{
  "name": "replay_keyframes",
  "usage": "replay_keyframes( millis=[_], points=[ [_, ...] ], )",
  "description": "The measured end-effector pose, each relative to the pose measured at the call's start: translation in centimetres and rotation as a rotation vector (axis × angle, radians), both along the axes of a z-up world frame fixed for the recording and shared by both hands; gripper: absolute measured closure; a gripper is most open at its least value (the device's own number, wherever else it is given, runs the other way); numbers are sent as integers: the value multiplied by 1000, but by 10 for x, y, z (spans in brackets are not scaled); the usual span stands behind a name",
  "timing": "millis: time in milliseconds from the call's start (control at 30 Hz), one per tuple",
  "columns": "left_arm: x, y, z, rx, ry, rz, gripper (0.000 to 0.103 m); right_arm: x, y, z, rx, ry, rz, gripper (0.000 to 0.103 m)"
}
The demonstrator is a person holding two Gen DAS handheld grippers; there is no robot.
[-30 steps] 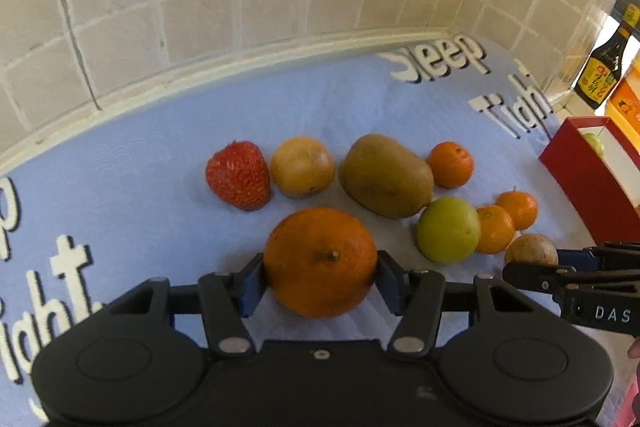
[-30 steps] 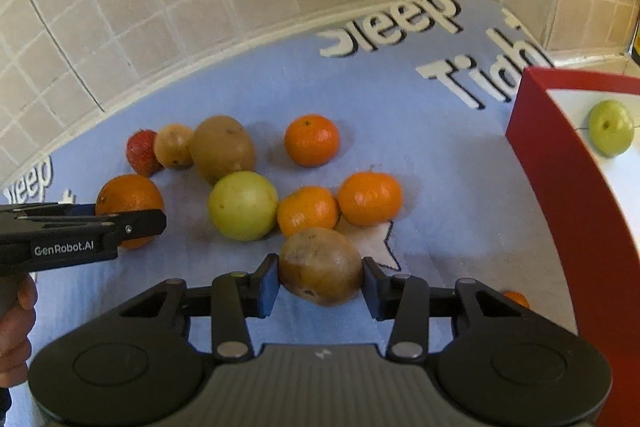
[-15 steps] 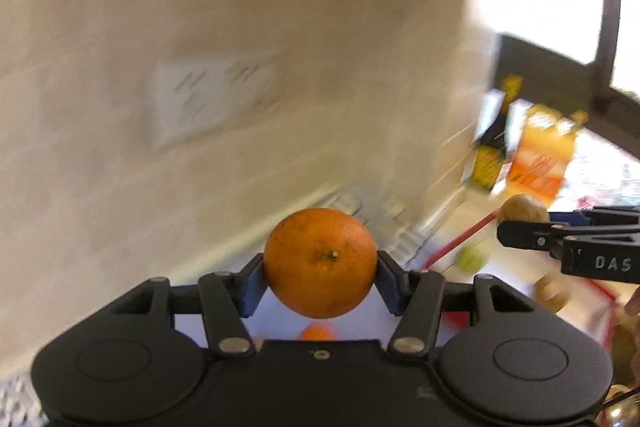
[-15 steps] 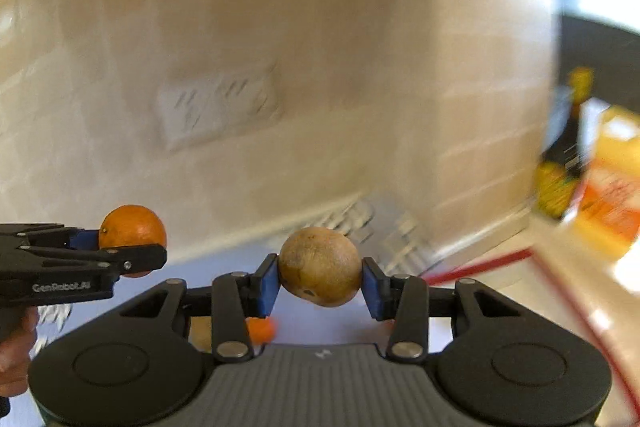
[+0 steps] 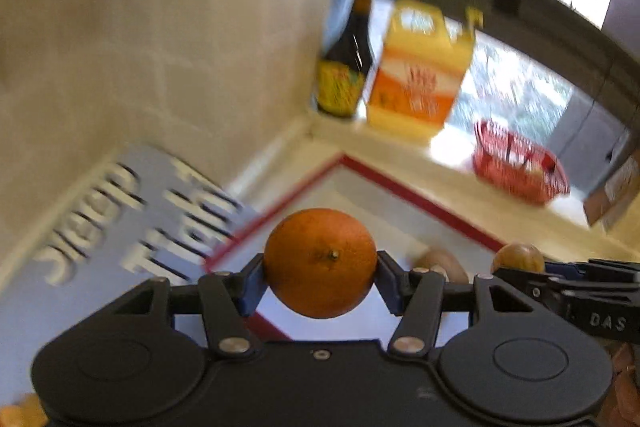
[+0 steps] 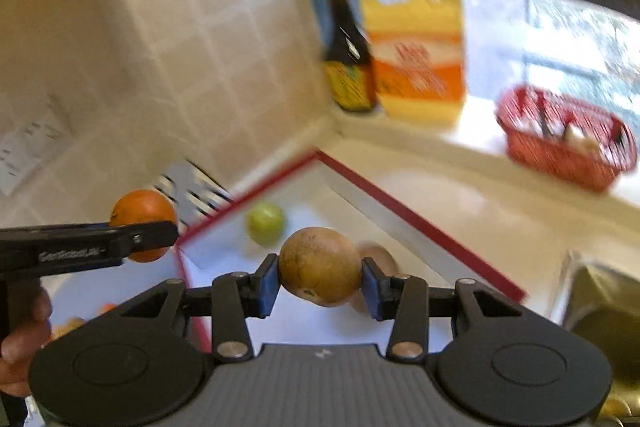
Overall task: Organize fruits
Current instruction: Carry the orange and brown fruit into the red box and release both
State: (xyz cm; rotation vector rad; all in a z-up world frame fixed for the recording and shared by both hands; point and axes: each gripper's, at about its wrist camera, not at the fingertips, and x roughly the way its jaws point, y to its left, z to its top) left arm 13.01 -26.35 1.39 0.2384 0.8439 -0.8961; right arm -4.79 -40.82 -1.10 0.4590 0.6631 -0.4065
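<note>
Left hand-held gripper [image 5: 320,281] pinching orange [image 5: 320,262], right [image 6: 320,285] brown fruit [image 6: 320,265]; blurry red-rimmed tray [image 6: 420,223] beneath.

Dark sauce bottle [image 6: 347,67] beside orange-yellow carton [image 6: 416,47]; red mesh basket [image 6: 568,143] apart.

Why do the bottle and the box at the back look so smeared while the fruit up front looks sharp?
Left wrist view: the orange is crisp, but the dark bottle and mat lettering streak with motion blur. Right wrist view: the brown fruit is sharp; the yellow-orange box and red basket smear, and the window glare washes out the sill.
</note>
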Motion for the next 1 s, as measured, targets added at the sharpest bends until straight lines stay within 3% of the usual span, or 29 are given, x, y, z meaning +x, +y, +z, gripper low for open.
replay_keyframes(
  millis=[200,367,1000],
  points=[
    [0,-38,-52,77,58,-61,35,6,-10,-49,63,94,-16,58],
    [-1,-48,-75,119,82,-86,35,13,-15,-75,67,135,-18,58],
    [-12,-75,-100,204,33,-141,34,27,7,-86,-132,287,24,57]
  ],
)
